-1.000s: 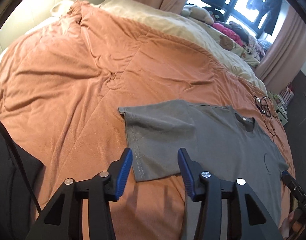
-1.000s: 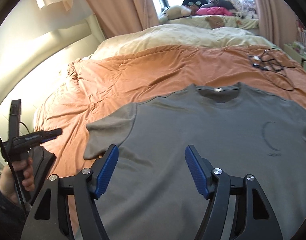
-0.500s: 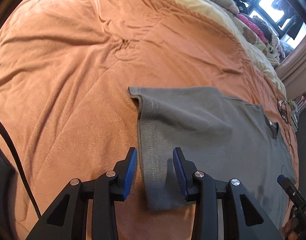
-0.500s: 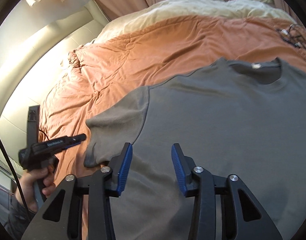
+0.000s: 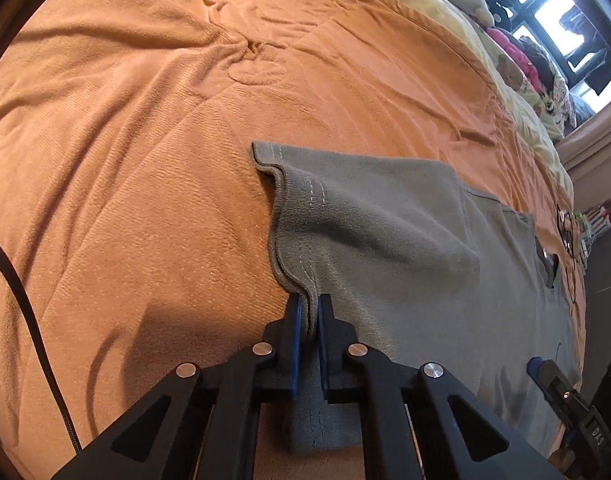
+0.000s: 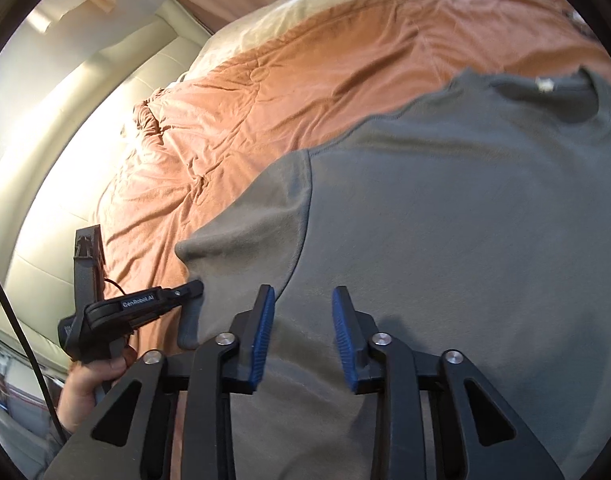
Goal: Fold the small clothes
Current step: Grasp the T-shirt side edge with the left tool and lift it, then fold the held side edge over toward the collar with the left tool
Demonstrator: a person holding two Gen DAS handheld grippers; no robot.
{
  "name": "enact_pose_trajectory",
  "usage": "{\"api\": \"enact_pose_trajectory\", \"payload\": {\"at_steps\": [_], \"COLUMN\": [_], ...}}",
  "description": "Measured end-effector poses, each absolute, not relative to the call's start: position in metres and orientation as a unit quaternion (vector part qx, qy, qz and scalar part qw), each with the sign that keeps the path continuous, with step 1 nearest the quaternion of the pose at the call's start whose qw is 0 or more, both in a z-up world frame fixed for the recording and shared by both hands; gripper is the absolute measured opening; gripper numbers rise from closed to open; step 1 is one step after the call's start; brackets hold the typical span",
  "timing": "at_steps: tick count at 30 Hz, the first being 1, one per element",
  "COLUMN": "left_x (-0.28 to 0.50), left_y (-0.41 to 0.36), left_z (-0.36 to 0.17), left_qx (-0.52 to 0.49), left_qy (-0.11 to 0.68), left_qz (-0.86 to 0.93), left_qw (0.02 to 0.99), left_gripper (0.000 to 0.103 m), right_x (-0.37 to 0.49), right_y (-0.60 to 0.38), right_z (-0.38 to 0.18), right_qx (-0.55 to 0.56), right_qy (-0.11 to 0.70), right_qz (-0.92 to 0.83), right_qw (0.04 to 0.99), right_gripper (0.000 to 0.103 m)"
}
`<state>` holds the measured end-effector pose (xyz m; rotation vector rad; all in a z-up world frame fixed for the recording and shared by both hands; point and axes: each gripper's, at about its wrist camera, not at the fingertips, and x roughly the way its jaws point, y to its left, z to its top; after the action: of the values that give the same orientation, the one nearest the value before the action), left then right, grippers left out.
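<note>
A grey T-shirt (image 5: 389, 240) lies flat, front up, on the orange blanket (image 5: 145, 160). My left gripper (image 5: 309, 306) is shut on the stitched hem of its sleeve, and the fabric bunches up between the blue pads. In the right wrist view that same left gripper (image 6: 195, 288) pinches the sleeve edge. My right gripper (image 6: 303, 296) hovers low over the T-shirt (image 6: 465, 220) beside the sleeve seam. Its jaws are closing with a gap left, and flat fabric lies between the fingertips without being pinched. The right gripper (image 5: 561, 396) also shows at the lower right of the left wrist view.
A cream duvet (image 5: 445, 12) borders the blanket's far side, with soft toys and clothes (image 5: 521, 60) piled by the window. A padded cream headboard (image 6: 65, 160) lies to the left. Dark cords (image 5: 565, 224) rest past the collar. A black cable (image 5: 25, 320) hangs near the left hand (image 6: 93, 384).
The left gripper sank onto the sleeve hem and shut on it, lifting a ridge of fabric. The right gripper came lower and closer to the sleeve seam, and its jaws narrowed.
</note>
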<state>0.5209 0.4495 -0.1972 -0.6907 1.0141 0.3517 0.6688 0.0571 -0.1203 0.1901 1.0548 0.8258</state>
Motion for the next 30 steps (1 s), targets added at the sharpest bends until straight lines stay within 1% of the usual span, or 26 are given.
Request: {"api": "enact_pose_trajectory", "payload": {"at_steps": [7,11,22,25,30], "left_x": [0.522,0.526,0.55,0.556,0.562], "left_y": [0.441,0.436,0.413,0.404,0.384], "left_z": [-0.165,-0.143,-0.098,-0.091,-0.082], "left_qx": [-0.302,-0.289,-0.273,-0.264,-0.256], "left_qy": [0.45,0.435,0.407,0.406,0.405], "left_qz": [0.149,0.141,0.108,0.1,0.078], "left_qw": [0.827,0.841,0.865,0.869,0.874], "left_gripper": [0.006,0.006,0.005,0.005,0.005], "right_x": [0.684,0.688,0.697,0.704,0.711], "right_y": [0.071,0.079,0.109,0.111,0.095], "right_z": [-0.142,-0.156,-0.206,-0.203,-0.181], "right_qx": [0.13,0.145,0.203,0.193,0.191], "right_qy": [0.514,0.526,0.574,0.572,0.553], "right_qz": [0.385,0.389,0.398,0.399,0.385], "right_qw": [0.756,0.742,0.686,0.691,0.714], "right_gripper": [0.01,0.006,0.003,0.003,0.004]}}
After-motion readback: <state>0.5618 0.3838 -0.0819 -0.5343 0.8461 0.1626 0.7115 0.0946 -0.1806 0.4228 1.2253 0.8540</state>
